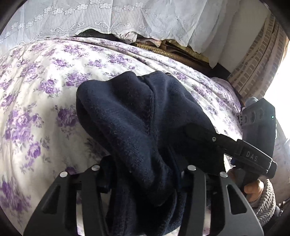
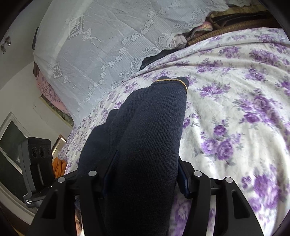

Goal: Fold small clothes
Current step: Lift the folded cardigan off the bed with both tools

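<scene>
A dark navy knit garment (image 1: pixel 130 119) is held up over a bed with a white and purple floral cover (image 1: pixel 36 94). My left gripper (image 1: pixel 143 179) is shut on bunched folds of it; the cloth drapes over the fingers and hides the tips. My right gripper (image 2: pixel 145 177) is shut on another part of the navy garment (image 2: pixel 152 127), whose far edge has thin yellow trim. The right gripper also shows in the left wrist view (image 1: pixel 195 132), pinching the cloth from the right. The left gripper's body shows at the left of the right wrist view (image 2: pixel 38 163).
A white lace cloth (image 1: pixel 108 16) hangs along the far side of the bed, with stacked things under it (image 1: pixel 163 45). The floral cover (image 2: pixel 235 109) spreads to the right. An orange cloth (image 2: pixel 59 168) and a framed panel (image 2: pixel 12 141) lie at the left.
</scene>
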`<state>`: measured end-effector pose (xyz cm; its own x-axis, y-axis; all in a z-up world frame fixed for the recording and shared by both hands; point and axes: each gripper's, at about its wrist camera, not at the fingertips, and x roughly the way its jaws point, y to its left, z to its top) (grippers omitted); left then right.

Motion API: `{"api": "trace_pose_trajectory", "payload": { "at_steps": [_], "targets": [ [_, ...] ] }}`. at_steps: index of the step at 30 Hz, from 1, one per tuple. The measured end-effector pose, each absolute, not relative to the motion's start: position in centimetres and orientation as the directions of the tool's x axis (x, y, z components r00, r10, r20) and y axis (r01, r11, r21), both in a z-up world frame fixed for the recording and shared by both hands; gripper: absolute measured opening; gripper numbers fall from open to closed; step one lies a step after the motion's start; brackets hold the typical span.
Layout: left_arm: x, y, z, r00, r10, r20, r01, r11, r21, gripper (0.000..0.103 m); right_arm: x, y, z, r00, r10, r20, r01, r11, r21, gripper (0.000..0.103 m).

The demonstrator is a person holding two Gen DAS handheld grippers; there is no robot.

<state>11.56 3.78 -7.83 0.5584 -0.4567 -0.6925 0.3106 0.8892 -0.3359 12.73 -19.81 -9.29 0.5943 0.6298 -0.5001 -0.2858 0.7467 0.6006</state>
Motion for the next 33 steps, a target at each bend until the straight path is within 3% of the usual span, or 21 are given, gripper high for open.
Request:
{"api": "trace_pose_trajectory", "payload": {
  "at_steps": [16, 33],
  "targets": [
    [3.5, -3.2, -6.2, 0.559, -0.473, -0.681, 0.425, 0.869, -0.254, 0.046, 3.5, -26.3, -7.0, 0.677, 0.548, -0.492, -0.247, 0.798, 0.549, 0.058],
    [-3.4, -21.1, -3.6, 0.408, -0.622, -0.669, 0.688, 0.691, -0.223, 0.046, -9.3, -41.9, -5.0, 0.849, 0.284, -0.445, -0.011, 0.852, 0.523, 0.058]
  ]
}}
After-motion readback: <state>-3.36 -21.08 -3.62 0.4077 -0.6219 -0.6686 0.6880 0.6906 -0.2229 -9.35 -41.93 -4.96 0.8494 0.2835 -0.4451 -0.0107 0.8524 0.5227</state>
